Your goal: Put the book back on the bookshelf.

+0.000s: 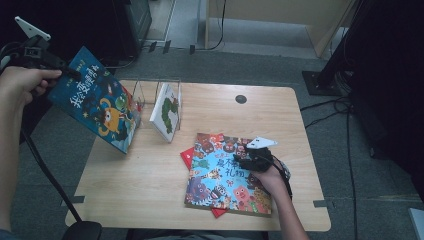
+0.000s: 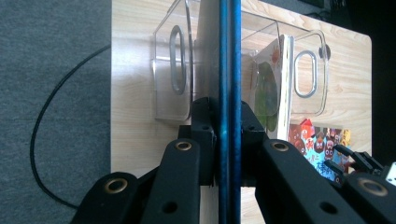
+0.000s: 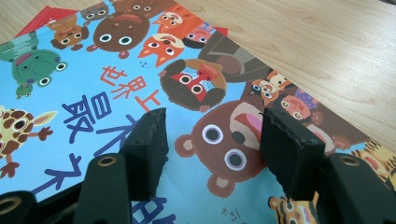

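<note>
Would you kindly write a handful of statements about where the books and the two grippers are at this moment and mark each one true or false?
1. The left gripper is clamped on the edge of the blue book. True.
2. The blue book lies flat on the table. False: it is held up, tilted, beside the table's left edge.
3. The clear rack already holds a white book. True.
4. The right gripper is shut on the animal book. False: its jaws stand open over the cover.
5. A red book lies under the animal book. True.
</note>
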`<state>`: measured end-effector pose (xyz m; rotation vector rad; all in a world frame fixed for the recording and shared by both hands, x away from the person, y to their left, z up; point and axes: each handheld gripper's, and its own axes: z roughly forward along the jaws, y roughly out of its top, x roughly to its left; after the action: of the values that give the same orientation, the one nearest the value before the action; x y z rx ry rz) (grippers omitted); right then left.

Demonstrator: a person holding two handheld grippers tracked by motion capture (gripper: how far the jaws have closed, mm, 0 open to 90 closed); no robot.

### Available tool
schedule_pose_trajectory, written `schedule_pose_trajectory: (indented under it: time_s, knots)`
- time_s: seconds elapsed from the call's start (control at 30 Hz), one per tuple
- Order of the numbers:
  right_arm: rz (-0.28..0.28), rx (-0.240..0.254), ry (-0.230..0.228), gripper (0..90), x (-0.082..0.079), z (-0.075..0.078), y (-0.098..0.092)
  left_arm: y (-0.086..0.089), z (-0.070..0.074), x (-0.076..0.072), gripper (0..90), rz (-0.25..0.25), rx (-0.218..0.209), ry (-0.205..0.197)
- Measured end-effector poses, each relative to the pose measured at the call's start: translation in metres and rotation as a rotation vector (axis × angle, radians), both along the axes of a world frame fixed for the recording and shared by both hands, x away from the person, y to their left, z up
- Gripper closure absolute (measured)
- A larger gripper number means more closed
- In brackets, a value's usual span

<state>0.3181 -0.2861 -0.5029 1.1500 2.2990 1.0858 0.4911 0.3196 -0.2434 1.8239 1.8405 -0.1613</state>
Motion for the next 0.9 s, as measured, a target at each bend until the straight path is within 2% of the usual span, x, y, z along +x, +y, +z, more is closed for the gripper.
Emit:
schedule_pose_trajectory:
  time_s: [0.1,0.33,0.57,0.9]
  knots:
    - [-0.007,0.001,-0.001,41.4,-0.001,0.000,0.000,0.004,0.001,0.001,82.8,0.003,0.002,0.004]
    - [-0.014,0.002,-0.002,41.3,-0.002,0.000,0.000,0.005,-0.001,0.006,82.9,0.028,-0.011,-0.023]
    - [-0.016,0.002,-0.002,41.3,-0.003,0.000,0.000,-0.005,-0.013,0.012,82.3,0.020,-0.002,-0.028]
    - [-0.016,0.003,-0.001,41.3,-0.003,0.000,0.000,-0.003,-0.015,0.010,80.8,0.004,-0.001,-0.051]
